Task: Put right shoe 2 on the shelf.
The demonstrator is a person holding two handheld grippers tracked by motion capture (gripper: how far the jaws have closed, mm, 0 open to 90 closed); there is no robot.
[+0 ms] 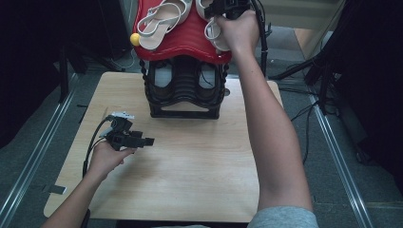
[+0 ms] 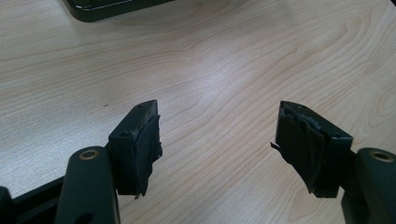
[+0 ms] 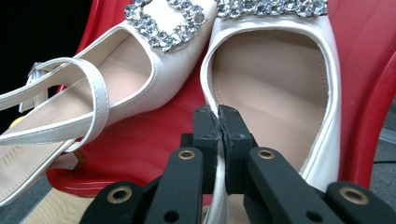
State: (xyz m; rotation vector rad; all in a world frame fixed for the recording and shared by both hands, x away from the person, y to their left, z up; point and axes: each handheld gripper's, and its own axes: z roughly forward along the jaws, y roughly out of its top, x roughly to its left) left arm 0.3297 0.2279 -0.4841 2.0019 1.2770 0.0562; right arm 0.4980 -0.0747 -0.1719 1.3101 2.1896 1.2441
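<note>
Right gripper [image 3: 219, 140] pinches one shoe's [image 3: 275, 88] thin rim; it could slip off the red tray [image 3: 140, 144]; left gripper [image 2: 217, 144] hovers open, empty.

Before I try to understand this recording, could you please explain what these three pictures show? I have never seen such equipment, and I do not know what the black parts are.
A person sits at a wooden table and holds a hand tool in each hand; each tool ends in two black jaws. One picture comes from a camera above the table. The other two come from small cameras riding on the tools.

The left gripper is open over bare wood. The right gripper is shut on the side rim of a white shoe with a glittering buckle. This shoe and a second white shoe lie on a red tray, which rests on a black rack at the far side of the table.
</note>
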